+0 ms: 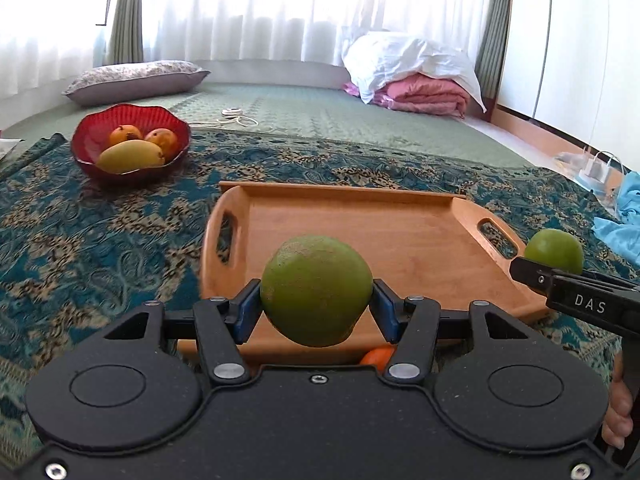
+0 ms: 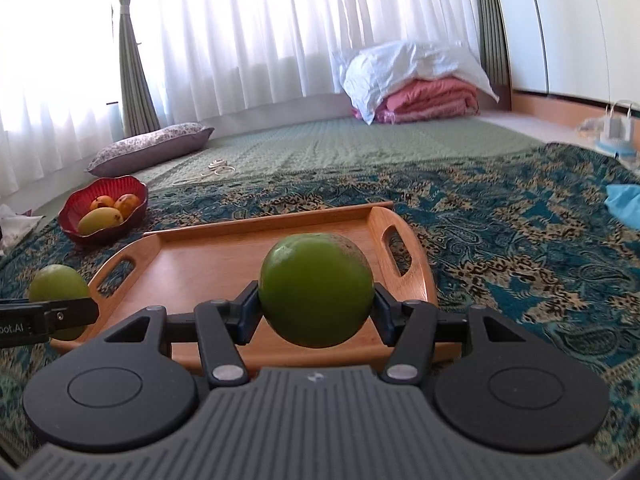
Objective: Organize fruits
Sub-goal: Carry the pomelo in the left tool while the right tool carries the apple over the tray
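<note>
My left gripper (image 1: 316,300) is shut on a round green fruit (image 1: 316,290), held above the near edge of a wooden tray (image 1: 400,232). My right gripper (image 2: 316,304) is shut on a second green fruit (image 2: 316,290), also above the tray (image 2: 216,256). Each gripper shows in the other's view with its fruit: the right one in the left wrist view (image 1: 554,250), the left one in the right wrist view (image 2: 58,286). A red bowl (image 1: 90,128) holds a yellow mango (image 1: 130,156) and two orange fruits. An orange fruit (image 1: 378,356) peeks out under the left gripper.
The tray and bowl (image 2: 72,204) sit on a teal patterned cloth (image 1: 80,232) over a green mat. A pillow (image 1: 132,80) lies far left, folded pink and white bedding (image 1: 416,76) far right. A white cable (image 1: 232,118) lies on the mat. Blue cloth (image 1: 624,224) lies at right.
</note>
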The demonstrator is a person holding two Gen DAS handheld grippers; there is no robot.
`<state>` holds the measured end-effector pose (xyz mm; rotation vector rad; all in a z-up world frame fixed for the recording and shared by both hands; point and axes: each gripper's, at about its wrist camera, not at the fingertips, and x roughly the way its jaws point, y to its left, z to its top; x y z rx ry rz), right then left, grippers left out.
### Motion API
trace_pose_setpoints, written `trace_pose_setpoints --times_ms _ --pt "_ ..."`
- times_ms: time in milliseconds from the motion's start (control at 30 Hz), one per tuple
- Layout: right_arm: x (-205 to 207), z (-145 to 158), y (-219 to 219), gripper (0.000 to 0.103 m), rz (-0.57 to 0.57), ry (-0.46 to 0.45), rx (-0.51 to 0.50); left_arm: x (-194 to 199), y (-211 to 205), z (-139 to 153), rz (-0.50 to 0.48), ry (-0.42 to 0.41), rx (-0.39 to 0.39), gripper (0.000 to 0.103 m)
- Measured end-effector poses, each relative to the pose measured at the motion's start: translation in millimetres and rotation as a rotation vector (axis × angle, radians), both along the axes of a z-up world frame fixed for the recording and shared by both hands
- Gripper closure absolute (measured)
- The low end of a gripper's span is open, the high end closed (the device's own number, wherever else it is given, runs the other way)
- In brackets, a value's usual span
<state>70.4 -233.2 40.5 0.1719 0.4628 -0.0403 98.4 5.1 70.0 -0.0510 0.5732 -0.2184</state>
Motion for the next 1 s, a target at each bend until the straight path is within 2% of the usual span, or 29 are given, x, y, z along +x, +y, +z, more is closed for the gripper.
trace_pose_setpoints --times_ms 200,467,700,1000 --pt "22 -9 -8 0.044 0.008 0.051 0.022 36 -5 -6 0.012 0.045 -0.022 0.048" --pt "37 -18 -2 0.044 0.019 0.085 0.004 63 -17 -22 0.017 0.071 -0.006 0.048" --pt "44 -24 0 0.044 0.021 0.115 -0.010 70 -22 -36 0.015 0.103 0.008 0.048" --pt "51 -30 4 0.043 0.025 0.147 -0.016 69 -24 -43 0.010 0.106 0.024 0.048"
